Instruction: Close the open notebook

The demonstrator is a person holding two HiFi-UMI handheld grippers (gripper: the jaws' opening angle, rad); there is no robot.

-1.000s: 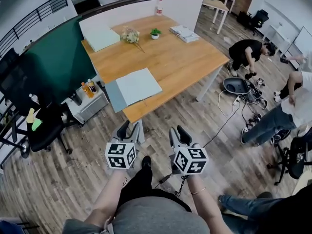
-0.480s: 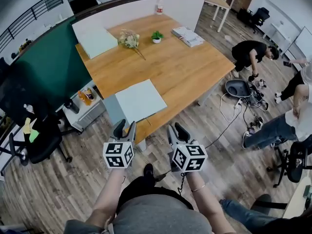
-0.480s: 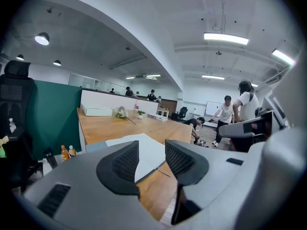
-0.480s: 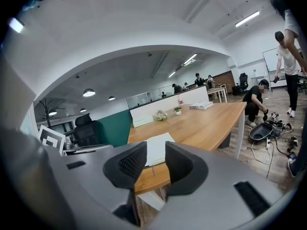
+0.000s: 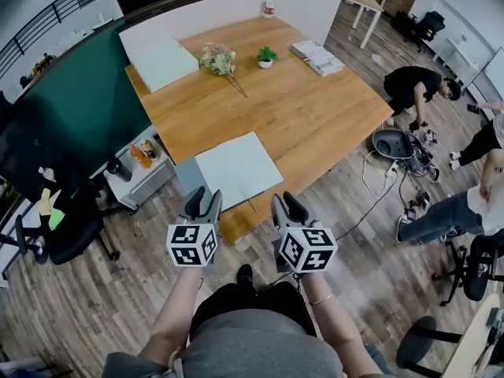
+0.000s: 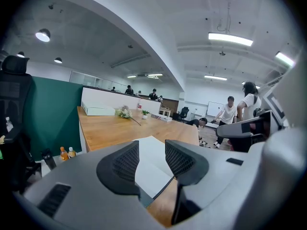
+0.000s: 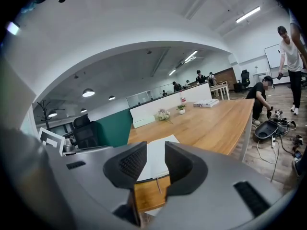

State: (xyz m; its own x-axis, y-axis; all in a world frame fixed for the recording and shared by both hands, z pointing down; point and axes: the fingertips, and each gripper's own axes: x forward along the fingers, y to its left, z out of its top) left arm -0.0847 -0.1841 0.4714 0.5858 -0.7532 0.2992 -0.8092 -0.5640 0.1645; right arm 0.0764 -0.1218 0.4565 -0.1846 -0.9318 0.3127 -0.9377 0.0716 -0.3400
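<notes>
- The open notebook [image 5: 239,168] lies flat at the near corner of the wooden table [image 5: 315,116]. Its smooth, pale, rectangular page faces up, and a thin dark cover edge shows along its near side.
- The table top is a rectangle of warm orange-brown wood with visible grain. A white partition [image 5: 220,10] backs it and a dark green one [image 5: 87,93] stands at its left.
- The left gripper [image 5: 203,205] has a grey moulded body and 2 black ribbed pads. The pads stand a narrow gap apart with nothing held, and in the left gripper view the white page shows through the gap.
- The right gripper [image 5: 285,205] is built the same. Its 2 jaws are slightly parted and empty, and the notebook's near edge shows between them.
- Both grippers hang just short of the table's edge, clear of the notebook.
- At the far end lie a bouquet [image 5: 219,57], a small potted plant [image 5: 266,55], a stack of books [image 5: 317,56] and a flat pale green box [image 5: 161,60].
- Compared with 1 s ago, the table and notebook sit nearer the grippers. The jaw gaps look unchanged.
</notes>
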